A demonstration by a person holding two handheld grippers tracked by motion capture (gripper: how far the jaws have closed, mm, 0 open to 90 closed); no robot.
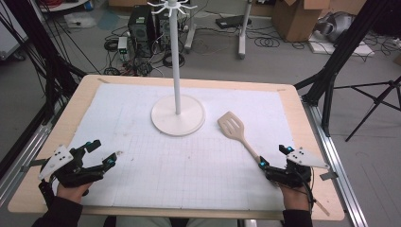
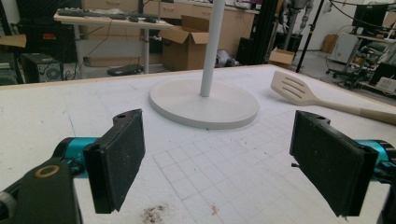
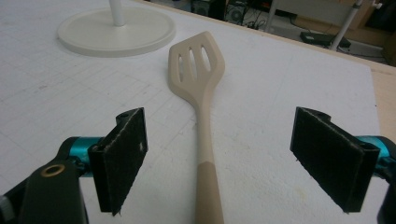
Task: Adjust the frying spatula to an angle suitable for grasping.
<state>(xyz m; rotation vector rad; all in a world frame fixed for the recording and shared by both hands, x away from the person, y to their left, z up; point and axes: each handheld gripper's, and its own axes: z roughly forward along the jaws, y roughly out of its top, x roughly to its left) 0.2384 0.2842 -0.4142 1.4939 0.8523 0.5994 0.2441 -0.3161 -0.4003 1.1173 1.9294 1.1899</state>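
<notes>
A beige slotted spatula (image 1: 234, 127) lies on the white gridded mat (image 1: 156, 156), head toward the stand and handle running to the near right. My right gripper (image 1: 273, 156) is open at the handle's end. In the right gripper view the spatula (image 3: 205, 140) runs up between the wide jaws of my right gripper (image 3: 232, 158), and neither pad (image 3: 119, 158) touches it. My left gripper (image 1: 105, 151) is open at the near left with nothing in it. In the left gripper view, my left gripper (image 2: 233, 163) faces the stand's base (image 2: 204, 103) and the spatula (image 2: 299, 91) lies at the right.
A white stand with a round base (image 1: 178, 122) and a thin pole (image 1: 176, 56) rises from the middle of the mat, with hooks at its top. The wooden table edge (image 1: 307, 142) frames the mat. Cables, boxes and tripod legs lie on the floor beyond.
</notes>
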